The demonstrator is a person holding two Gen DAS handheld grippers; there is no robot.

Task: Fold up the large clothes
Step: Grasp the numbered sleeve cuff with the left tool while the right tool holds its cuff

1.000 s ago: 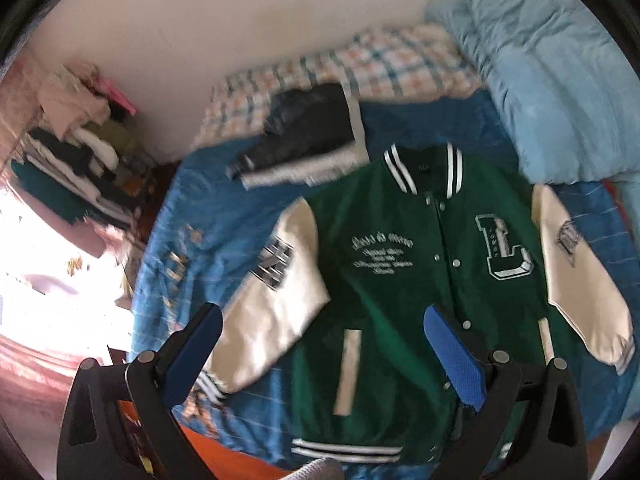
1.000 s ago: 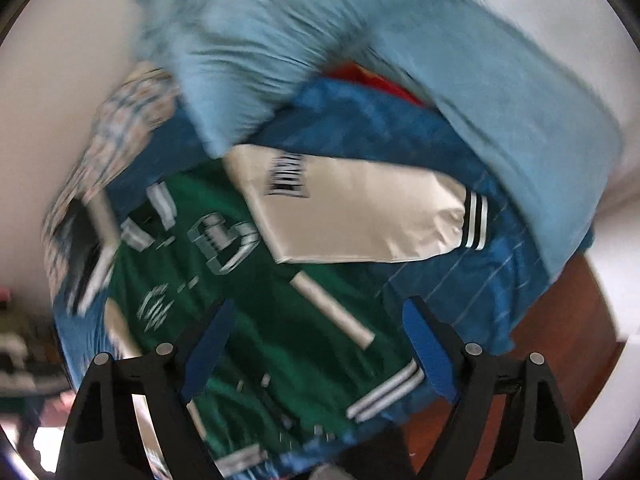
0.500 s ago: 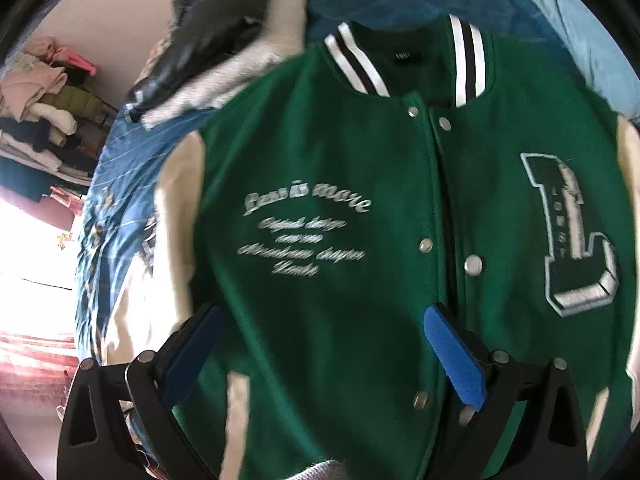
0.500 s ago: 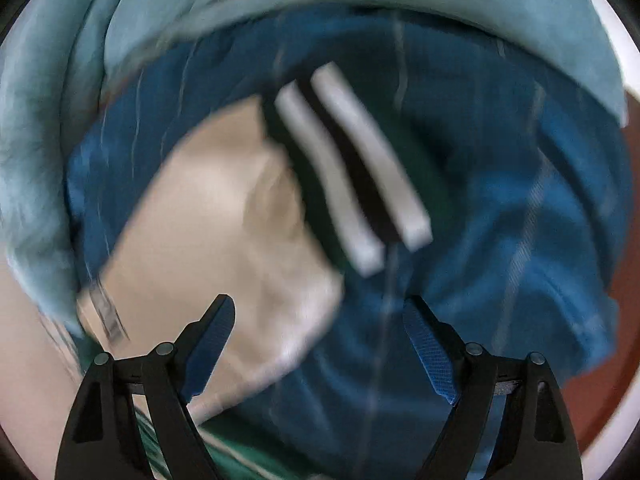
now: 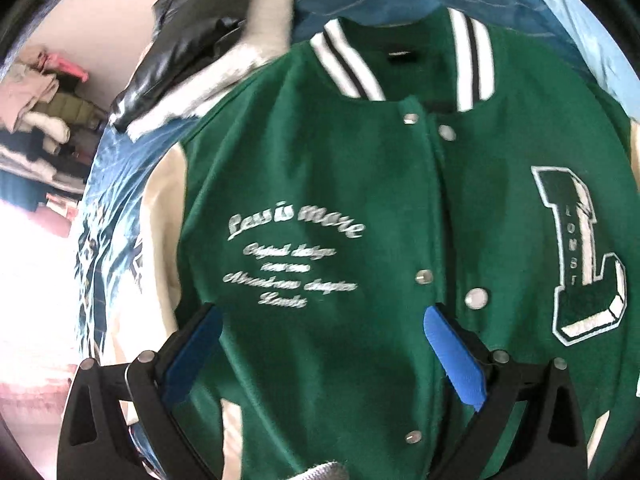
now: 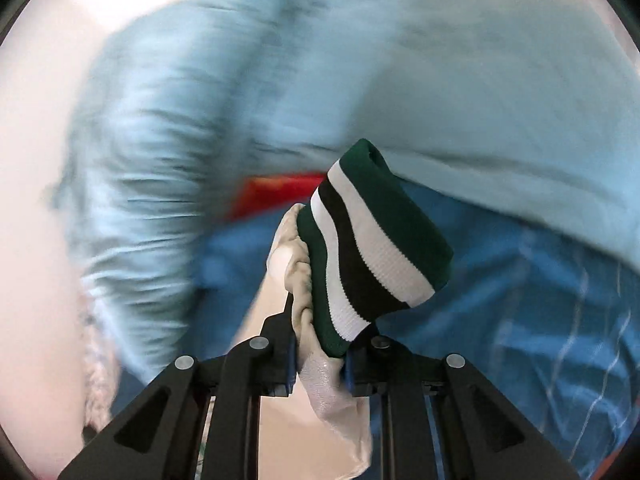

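A green varsity jacket with cream sleeves, a big "L" patch and white script lies face up on the bed and fills the left wrist view. My left gripper hovers open just above its chest, beside the snap placket, with nothing between its fingers. In the right wrist view my right gripper has its jaws closing on the end of a cream sleeve. The fabric is pinched between the pads, and the striped green, white and black cuff sticks up ahead of them.
A black leather jacket lies past the collar at the upper left. Piled clothes sit at the far left edge. A light blue duvet bulks behind the cuff, over the blue bedsheet and something red.
The left gripper came down close over the jacket's chest. The right gripper swung onto the sleeve end, went from wide open to pinching it, and the cuff now stands up off the sheet.
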